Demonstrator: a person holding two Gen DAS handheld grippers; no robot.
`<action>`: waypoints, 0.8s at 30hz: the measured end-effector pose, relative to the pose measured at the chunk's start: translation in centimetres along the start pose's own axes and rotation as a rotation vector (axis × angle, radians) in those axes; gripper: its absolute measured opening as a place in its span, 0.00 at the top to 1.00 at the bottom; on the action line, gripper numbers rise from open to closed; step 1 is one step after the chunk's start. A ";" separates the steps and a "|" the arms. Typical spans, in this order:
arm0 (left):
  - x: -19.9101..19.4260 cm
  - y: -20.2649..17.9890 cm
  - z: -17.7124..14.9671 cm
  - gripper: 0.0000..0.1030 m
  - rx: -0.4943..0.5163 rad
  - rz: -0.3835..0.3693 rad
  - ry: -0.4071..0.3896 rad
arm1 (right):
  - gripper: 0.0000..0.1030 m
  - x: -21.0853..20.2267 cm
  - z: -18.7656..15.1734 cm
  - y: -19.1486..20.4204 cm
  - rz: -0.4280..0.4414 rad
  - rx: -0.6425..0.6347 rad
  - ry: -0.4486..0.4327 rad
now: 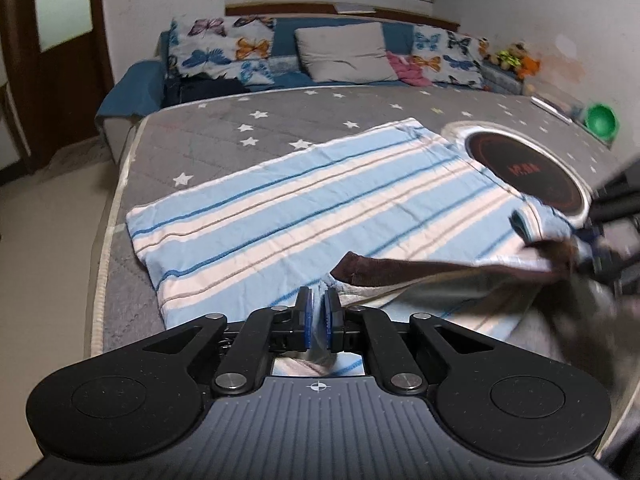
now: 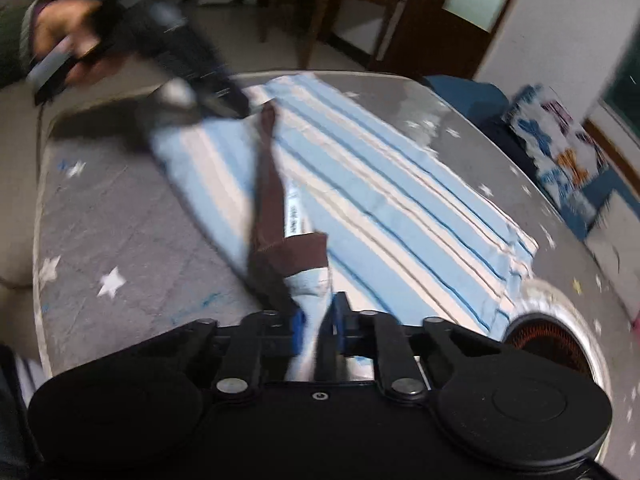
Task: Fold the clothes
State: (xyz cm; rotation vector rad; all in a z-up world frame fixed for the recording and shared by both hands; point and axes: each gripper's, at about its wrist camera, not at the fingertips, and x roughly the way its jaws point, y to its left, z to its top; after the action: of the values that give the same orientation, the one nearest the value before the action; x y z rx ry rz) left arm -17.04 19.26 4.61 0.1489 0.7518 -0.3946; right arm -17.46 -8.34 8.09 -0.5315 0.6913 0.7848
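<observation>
A light-blue and white striped shirt (image 1: 304, 212) with a brown collar (image 1: 400, 270) lies spread on a grey star-patterned mattress (image 1: 208, 136). My left gripper (image 1: 318, 300) is shut on the shirt's near edge by one end of the collar. My right gripper (image 2: 318, 312) is shut on the shirt (image 2: 384, 200) at the other end of the collar (image 2: 272, 204) and holds that part lifted; it appears blurred at the right of the left wrist view (image 1: 592, 248). The collar edge is stretched between the two grippers. The left gripper shows blurred in the right wrist view (image 2: 224, 100).
A round dark disc with a metal rim (image 1: 532, 168) lies on the mattress beside the shirt, also in the right wrist view (image 2: 552, 340). Butterfly cushions (image 1: 224, 50) and a grey pillow (image 1: 344, 52) lie behind. A green bowl (image 1: 600, 120) sits far right. Floor lies left of the mattress.
</observation>
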 end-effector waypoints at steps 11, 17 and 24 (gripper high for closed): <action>-1.7 -1.0 -2.1 0.64 0.073 -0.033 0.006 | 0.89 -1.3 1.2 -3.0 -0.030 0.093 -0.073; -1.0 -0.6 -0.9 0.92 0.089 -0.053 0.031 | 0.89 -1.0 1.4 -3.7 -0.063 0.090 -0.069; -1.8 1.7 6.0 0.95 0.058 0.053 -0.080 | 0.89 -1.0 4.6 -6.5 -0.142 0.085 -0.089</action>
State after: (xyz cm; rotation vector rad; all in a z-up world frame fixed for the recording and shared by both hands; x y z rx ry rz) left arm -13.78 19.70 10.15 0.2057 0.6563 -0.3695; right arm -11.27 -9.63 13.04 -0.4608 0.5953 0.6390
